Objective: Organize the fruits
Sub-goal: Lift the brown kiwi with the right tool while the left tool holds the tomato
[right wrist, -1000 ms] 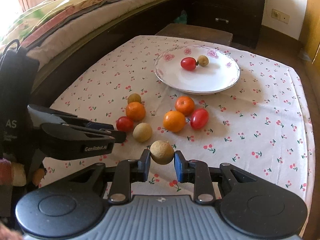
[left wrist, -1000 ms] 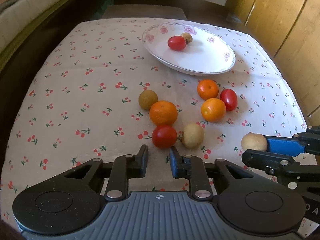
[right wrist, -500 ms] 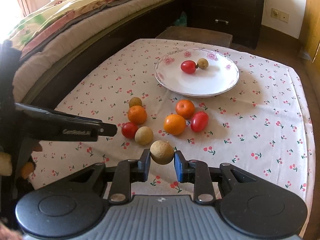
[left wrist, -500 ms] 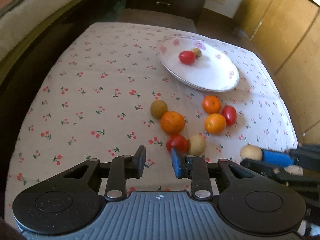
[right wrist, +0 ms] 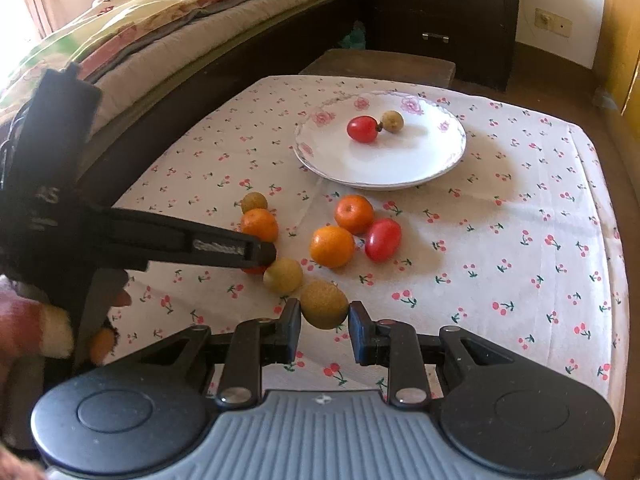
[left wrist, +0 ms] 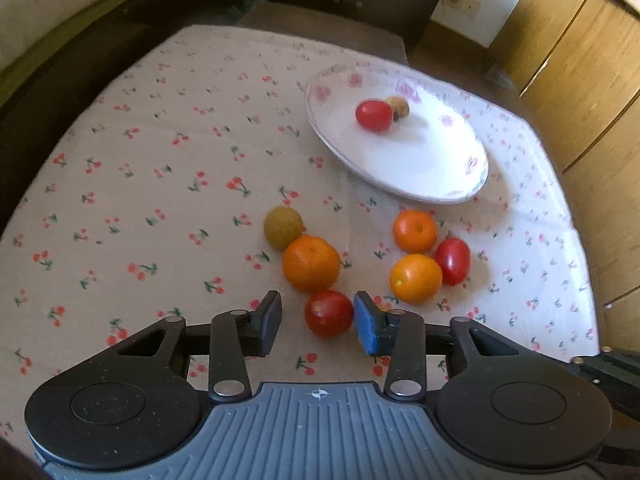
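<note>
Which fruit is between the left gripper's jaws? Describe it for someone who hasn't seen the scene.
Start at the white plate on the cherry-print cloth. Nearer the camera lies a fruit cluster; the left gripper, jaws opening, straddles the red tomato. It's round and sits just below the biggest orange.

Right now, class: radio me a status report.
Left gripper opening around tomato. Right gripper shut on longan. Plate path clear.

So the left gripper (left wrist: 318, 326) is now right down at the fruit pile, jaws opening, and the red tomato (left wrist: 329, 313) that used to sit out ahead of the fingertips is now between the pads, not pinched. It hides the pale longan (right wrist: 283, 275) beside it.
</note>
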### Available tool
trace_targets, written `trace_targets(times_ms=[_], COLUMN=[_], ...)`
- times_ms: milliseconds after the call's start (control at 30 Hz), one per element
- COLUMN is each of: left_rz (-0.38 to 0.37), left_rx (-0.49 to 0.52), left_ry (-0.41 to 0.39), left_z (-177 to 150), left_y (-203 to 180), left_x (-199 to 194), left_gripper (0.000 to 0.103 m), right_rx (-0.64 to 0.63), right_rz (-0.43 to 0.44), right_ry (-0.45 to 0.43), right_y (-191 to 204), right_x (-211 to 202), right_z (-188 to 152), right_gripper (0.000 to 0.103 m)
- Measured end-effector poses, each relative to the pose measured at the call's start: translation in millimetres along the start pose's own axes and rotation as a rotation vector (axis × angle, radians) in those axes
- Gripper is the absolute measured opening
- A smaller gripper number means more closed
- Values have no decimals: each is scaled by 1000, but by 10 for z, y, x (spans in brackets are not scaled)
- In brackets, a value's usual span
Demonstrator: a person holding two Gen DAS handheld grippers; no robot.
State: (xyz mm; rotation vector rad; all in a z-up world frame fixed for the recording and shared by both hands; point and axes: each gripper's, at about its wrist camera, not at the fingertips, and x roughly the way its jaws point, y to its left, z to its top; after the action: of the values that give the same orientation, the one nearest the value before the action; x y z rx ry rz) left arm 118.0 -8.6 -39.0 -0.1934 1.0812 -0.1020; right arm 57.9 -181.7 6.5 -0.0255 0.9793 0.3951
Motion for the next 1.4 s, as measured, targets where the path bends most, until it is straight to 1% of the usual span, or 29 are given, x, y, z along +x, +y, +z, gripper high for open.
trace_targets(times_ms=[133, 167, 200, 233, 333, 433, 533, 733, 900, 1167, 1233, 1267, 1400], left_rz=[38, 39, 36, 33, 43, 43, 42, 26, 3, -40, -45, -47, -49], left_rx=[51, 49, 36, 28, 51, 47, 87, 129, 138, 169, 179, 179, 198], left_ry=[-23, -26, -28, -27, -20, -10, -5, 8, 11, 2, 1, 0, -9], left_z=[-55, -65, -67, -63, -89, -129, -188, -354, -388, -424, -422, -423, -446], left_y=[-57, -38, -4, 19, 49, 99, 71, 63, 73, 113, 114, 116, 111], left_x=[14, 6, 0, -6, -57, -102, -164, -259, -243, -250, -249, -248, -251], left_gripper=[40, 37, 36, 36, 35, 35, 35, 35, 36, 36, 36, 37, 37], right_rx=[9, 11, 12, 11, 1, -8, -23, -50, -66, -121, -124, -120, -124], right_rz=[-5, -7, -8, -7, -11, -15, -31, -60, -69, -60, -61, -57, -51], right_ry=[0, -1, -1, 0, 8, 14, 26, 66, 86, 36, 39, 56, 56], right_y=[-47, -53, -52, -47, -19, -1, 7, -4, -20, -5, 3, 1, 10], right_x=[-14, -14, -14, -11, 15, 40, 80, 150, 216, 200, 218, 240, 253], right_z=[-13, -10, -8, -9, -13, -18, -35, -172, -251, -336, -330, -325, -306], right_gripper=[27, 27, 27, 27, 27, 27, 27, 27, 27, 27, 28, 29, 29])
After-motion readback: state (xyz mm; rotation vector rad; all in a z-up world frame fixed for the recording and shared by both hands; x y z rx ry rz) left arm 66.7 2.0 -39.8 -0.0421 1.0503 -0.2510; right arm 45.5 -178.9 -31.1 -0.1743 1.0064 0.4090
